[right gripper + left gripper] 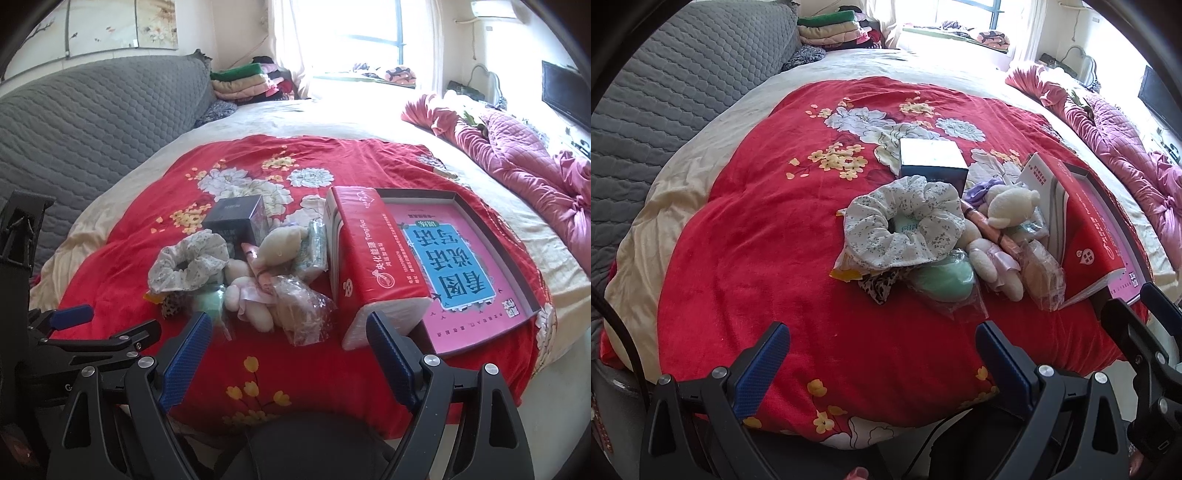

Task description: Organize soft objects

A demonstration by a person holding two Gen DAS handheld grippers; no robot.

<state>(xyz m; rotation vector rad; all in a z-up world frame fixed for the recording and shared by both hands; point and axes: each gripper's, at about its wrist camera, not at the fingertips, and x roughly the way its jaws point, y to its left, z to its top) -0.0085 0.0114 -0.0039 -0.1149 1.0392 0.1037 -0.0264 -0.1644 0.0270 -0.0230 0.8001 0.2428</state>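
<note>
A heap of soft things lies on the red flowered blanket (pixel 775 240): a white flowered scrunchie (pixel 905 221) (pixel 190 260), a cream plush bear (pixel 1008 206) (pixel 280 240), a green sponge in clear wrap (pixel 945 282), a tan sponge in clear wrap (pixel 1043 275) (pixel 299 308), and a leopard-print scrunchie (pixel 881 286). My left gripper (pixel 882 354) is open and empty, held short of the heap. My right gripper (pixel 290 345) is open and empty, near the heap's front edge.
A dark box (pixel 932 158) (pixel 236 218) stands behind the heap. A red tissue pack (pixel 369 273) (pixel 1086 236) leans on a tray lined with a pink sheet (pixel 465 266) at the right. A grey quilted headboard (pixel 665 103) is left; a pink quilt (pixel 517 158) is far right.
</note>
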